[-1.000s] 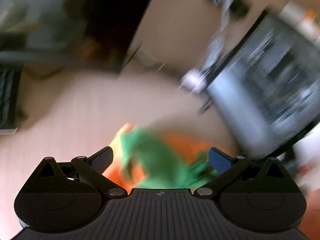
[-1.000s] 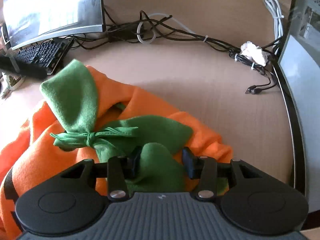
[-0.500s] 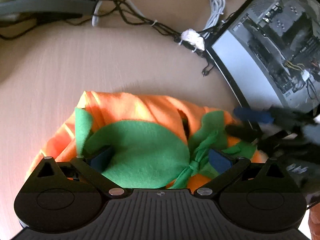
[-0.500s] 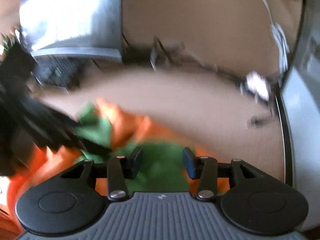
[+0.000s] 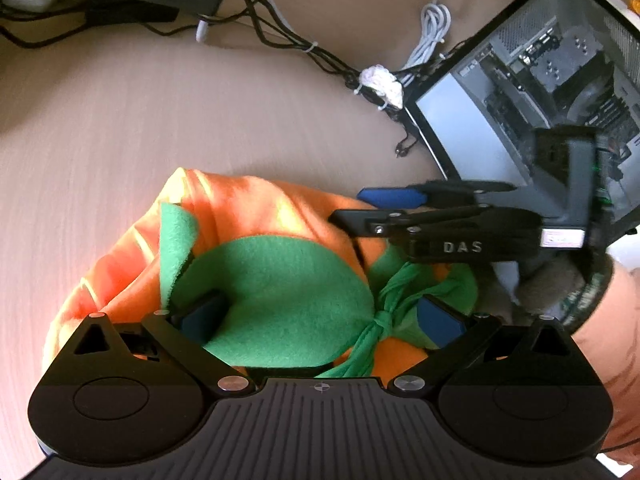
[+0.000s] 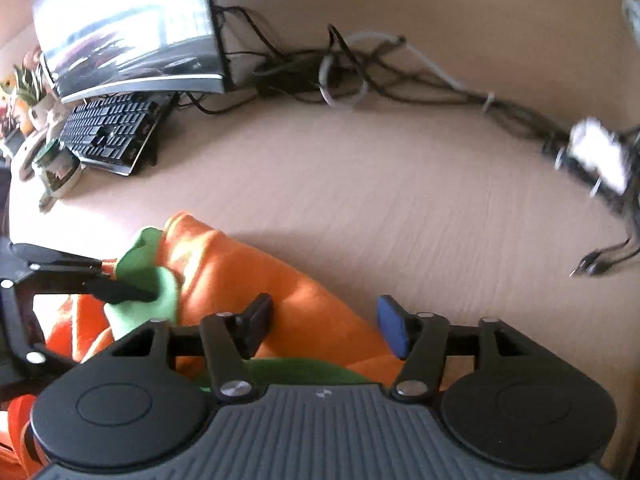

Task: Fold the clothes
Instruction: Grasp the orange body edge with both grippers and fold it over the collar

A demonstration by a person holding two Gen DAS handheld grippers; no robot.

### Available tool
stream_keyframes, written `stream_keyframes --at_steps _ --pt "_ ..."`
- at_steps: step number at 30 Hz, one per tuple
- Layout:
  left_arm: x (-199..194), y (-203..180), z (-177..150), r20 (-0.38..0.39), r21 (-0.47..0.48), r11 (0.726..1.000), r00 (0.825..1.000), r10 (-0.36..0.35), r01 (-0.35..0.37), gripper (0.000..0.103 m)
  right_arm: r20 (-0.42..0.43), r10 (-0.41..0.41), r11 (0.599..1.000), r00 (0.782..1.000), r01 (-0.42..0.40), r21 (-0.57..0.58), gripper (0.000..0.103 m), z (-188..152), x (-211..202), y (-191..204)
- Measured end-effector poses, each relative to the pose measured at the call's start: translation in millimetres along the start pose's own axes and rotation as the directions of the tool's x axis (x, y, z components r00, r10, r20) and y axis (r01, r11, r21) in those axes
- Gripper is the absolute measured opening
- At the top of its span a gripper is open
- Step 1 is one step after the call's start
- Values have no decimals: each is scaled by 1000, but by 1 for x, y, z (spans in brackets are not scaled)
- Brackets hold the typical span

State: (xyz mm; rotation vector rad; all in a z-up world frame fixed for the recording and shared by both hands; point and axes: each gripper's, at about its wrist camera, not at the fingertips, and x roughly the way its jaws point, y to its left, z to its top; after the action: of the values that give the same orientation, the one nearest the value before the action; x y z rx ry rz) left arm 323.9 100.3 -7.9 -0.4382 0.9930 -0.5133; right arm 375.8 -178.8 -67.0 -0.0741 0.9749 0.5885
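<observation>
Orange garment with green collar bunched on beige desk, near the computer case (side panel clear). Left gripper spread wide, astride the collar, nothing pinched. Right gripper parted over orange cloth, gripping nothing. Keyboard beyond.

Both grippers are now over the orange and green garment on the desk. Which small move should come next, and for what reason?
Probably closing the left gripper on the green collar flap. Its jaws are open with the flap between them, and nothing is gripped yet. The right gripper is also open over the orange garment, which lies bunched on the desk, so a firm hold seems needed before any fold.
</observation>
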Motion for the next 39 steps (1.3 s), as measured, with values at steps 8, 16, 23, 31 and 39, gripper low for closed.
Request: stream_keyframes --at_steps 8,16,23,31,39 --pt "-6 7 1 13 -57 998 1000 -22 23 103 -31 121 986 992 -116 124 25 -1 2 -6" --pt "-96 -1 27 213 -50 994 973 -88 101 103 29 164 986 986 -165 35 22 -31 -70 55" --pt "-83 -31 34 180 41 981 965 -192 188 103 -88 33 976 996 -51 -210 25 -98 -55 130" --pt "-29 -14 -21 -80 26 992 989 -125 127 103 -52 23 992 998 -29 -126 30 -91 -110 121" --pt "-55 -18 -33 -86 63 993 992 -94 100 103 -50 -95 993 994 98 60 41 -95 -103 89"
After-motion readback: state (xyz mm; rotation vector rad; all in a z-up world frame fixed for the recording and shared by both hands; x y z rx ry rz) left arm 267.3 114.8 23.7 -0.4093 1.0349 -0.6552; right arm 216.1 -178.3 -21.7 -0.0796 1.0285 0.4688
